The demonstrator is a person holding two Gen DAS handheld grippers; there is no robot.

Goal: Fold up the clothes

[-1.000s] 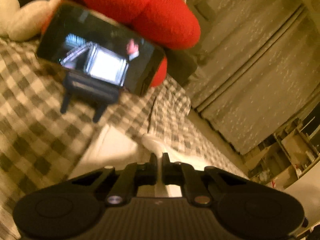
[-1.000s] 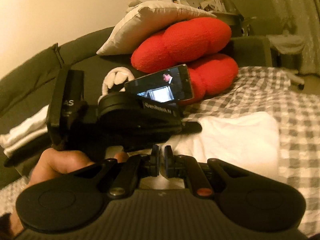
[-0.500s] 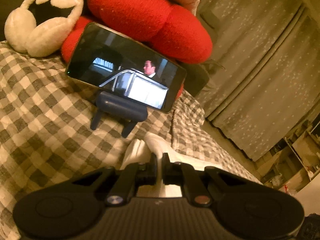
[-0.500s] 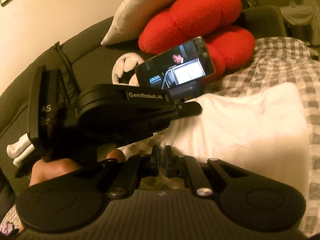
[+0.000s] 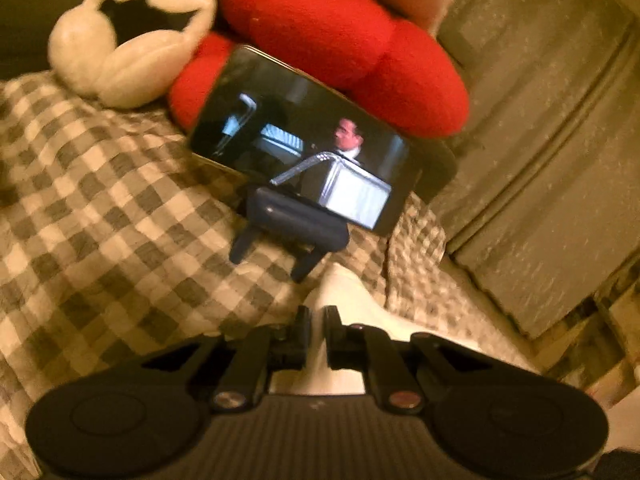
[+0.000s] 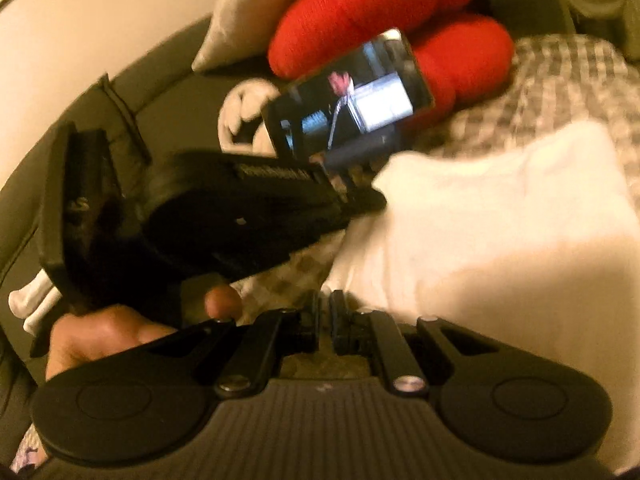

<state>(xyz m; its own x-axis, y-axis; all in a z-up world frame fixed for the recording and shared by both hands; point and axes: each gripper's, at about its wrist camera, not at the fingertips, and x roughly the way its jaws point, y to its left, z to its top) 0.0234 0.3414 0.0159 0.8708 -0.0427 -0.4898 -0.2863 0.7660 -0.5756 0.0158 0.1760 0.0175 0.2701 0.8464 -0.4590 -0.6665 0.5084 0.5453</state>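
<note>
In the left wrist view, white earmuffs (image 5: 128, 40) lie at the far left on the checked cover (image 5: 92, 208), touching the red cushion (image 5: 340, 44) beside them. A phone (image 5: 304, 160) playing a video leans on that cushion, held in a dark stand (image 5: 296, 232) whose feet rest on the cover. Just below the stand a ridge of the white garment (image 5: 344, 300) rises into the left gripper (image 5: 316, 324); its fingers are pressed together on that fold, the cloth showing in the narrow slot between them. Pale curtains (image 5: 540, 140) fill the right side. In the right wrist view, a stack of folded whites (image 6: 34, 300) shows at the far left against the dark sofa back (image 6: 120, 92). The left hand (image 6: 112, 332) grips the handle of the left gripper's black body, which reaches across toward the garment's near left corner. The right gripper (image 6: 325, 316) sits low in the middle, its fingers nearly touching with only a thin slit between; whether any cloth is caught there cannot be told, though the garment's edge lies just beside the tips. The garment spreads over the cover to the right, flat and bright, below the phone and cushion. A pale pillow (image 6: 256, 8) rests above the cushion.
</note>
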